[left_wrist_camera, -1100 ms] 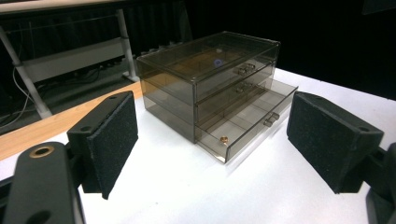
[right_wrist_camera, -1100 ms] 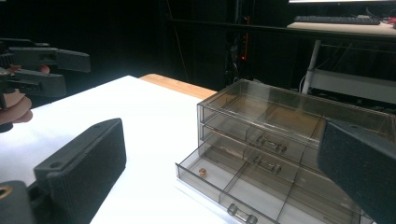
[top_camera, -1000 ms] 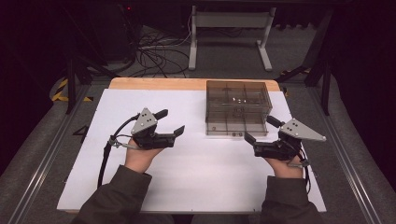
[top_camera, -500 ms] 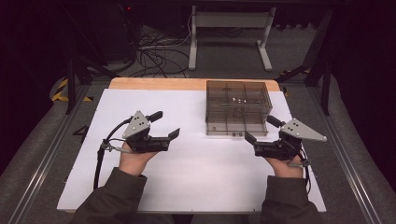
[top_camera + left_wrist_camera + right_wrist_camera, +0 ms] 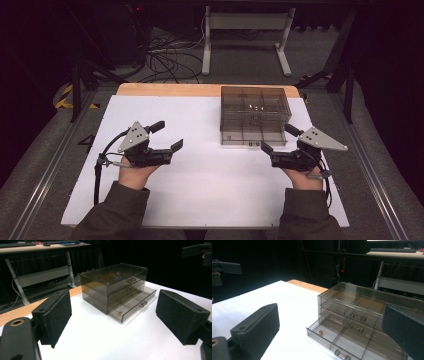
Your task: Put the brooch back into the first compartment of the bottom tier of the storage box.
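A smoky clear three-drawer box (image 5: 255,115) stands at the far right of the white table top (image 5: 210,195). Its bottom drawer (image 5: 337,340) is pulled out a little, and a small gold item (image 5: 321,332) lies in the drawer's front corner compartment. My left gripper (image 5: 167,136) is open and empty over the table's left half, well apart from the box (image 5: 115,285). Just in front of the box, my right gripper (image 5: 279,139) is also open, with nothing between its jaws. Each gripper is held by a hand in a dark sleeve.
A wooden strip (image 5: 165,90) runs along the table's far edge. Metal rails (image 5: 45,165) flank both sides. Cables (image 5: 165,60) and a white desk frame (image 5: 245,30) stand on the floor behind. The left gripper's black cable (image 5: 97,170) trails down to the table.
My left gripper has drifted left and back toward the person, away from the box. The right gripper has hardly moved. Both stay open.
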Demonstrator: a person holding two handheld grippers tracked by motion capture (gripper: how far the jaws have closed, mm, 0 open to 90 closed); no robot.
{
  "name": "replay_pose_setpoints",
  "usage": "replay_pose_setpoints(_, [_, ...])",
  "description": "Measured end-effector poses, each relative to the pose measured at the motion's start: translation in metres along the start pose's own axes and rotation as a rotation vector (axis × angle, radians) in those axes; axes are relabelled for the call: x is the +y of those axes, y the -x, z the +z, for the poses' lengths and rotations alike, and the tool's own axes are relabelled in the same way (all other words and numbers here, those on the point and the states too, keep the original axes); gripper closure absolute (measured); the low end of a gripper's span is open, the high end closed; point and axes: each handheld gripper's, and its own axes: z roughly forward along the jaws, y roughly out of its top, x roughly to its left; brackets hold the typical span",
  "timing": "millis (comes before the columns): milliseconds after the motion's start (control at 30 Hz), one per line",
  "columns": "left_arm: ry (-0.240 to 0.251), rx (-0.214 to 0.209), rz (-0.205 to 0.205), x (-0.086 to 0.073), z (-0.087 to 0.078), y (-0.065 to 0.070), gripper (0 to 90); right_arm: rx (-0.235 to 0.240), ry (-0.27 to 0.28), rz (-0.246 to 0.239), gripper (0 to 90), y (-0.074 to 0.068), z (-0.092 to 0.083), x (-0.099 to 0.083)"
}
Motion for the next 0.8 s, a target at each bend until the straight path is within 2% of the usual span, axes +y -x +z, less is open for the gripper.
replay_pose_setpoints(433, [0.004,0.011,0.001,-0.005,-0.018,-0.002,13.9,0.001,0.002,-0.002,2.1,0.000,0.001,-0.001])
replay_pose_setpoints(800, [0.015,0.031,-0.005,-0.006,-0.034,-0.009,13.8,0.001,-0.006,-0.006,2.1,-0.001,0.003,-0.002])
